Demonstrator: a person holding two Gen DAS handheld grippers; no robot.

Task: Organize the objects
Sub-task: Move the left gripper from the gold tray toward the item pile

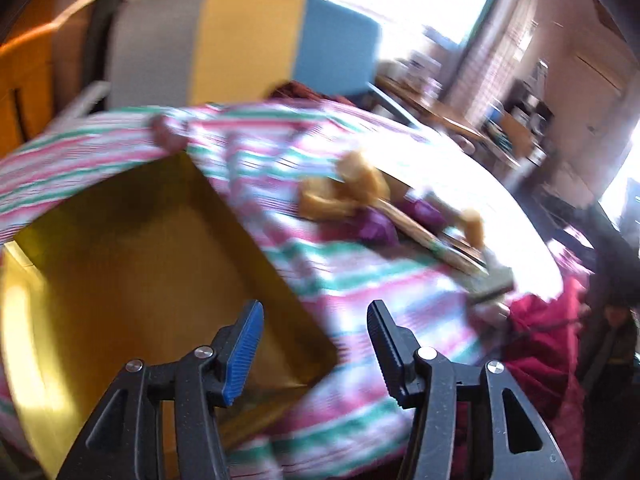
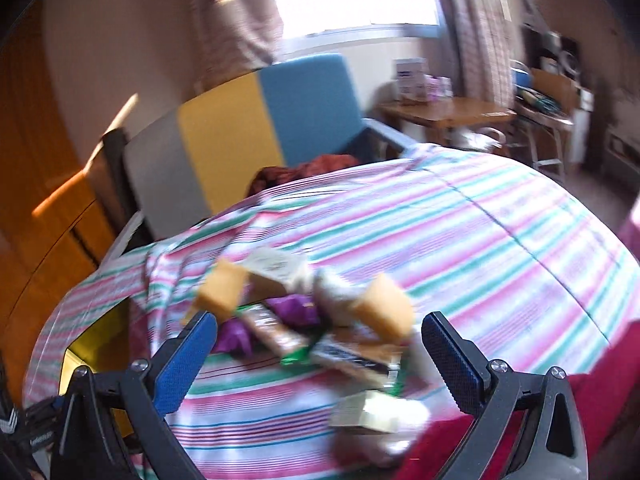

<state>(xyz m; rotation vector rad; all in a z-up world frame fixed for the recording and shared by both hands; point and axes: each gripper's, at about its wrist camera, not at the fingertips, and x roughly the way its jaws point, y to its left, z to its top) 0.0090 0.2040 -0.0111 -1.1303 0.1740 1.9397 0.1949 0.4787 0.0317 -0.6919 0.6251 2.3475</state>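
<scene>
A pile of snack packets (image 2: 276, 328) lies on the striped bed sheet (image 2: 480, 240): two yellow blocks (image 2: 224, 284), purple wrappers (image 2: 292, 308), brown bars and a pale packet (image 2: 372, 412). My right gripper (image 2: 320, 318) hangs just over this pile, wide open, with nothing held. In the left wrist view the same pile (image 1: 380, 208) lies further off to the right. An open box with a yellow inside (image 1: 140, 260) sits on the sheet at the left, empty as far as I see. My left gripper (image 1: 315, 306) is over the box's right wall, open, with nothing between its fingers. Both views are blurred.
A bench back in grey, yellow and blue panels (image 2: 240, 132) stands behind the bed. A wooden table (image 2: 448, 112) with small items is at the back right, under a bright window. Magenta cloth (image 1: 540, 340) lies at the bed's near right. Orange wooden doors (image 2: 40, 160) are at the left.
</scene>
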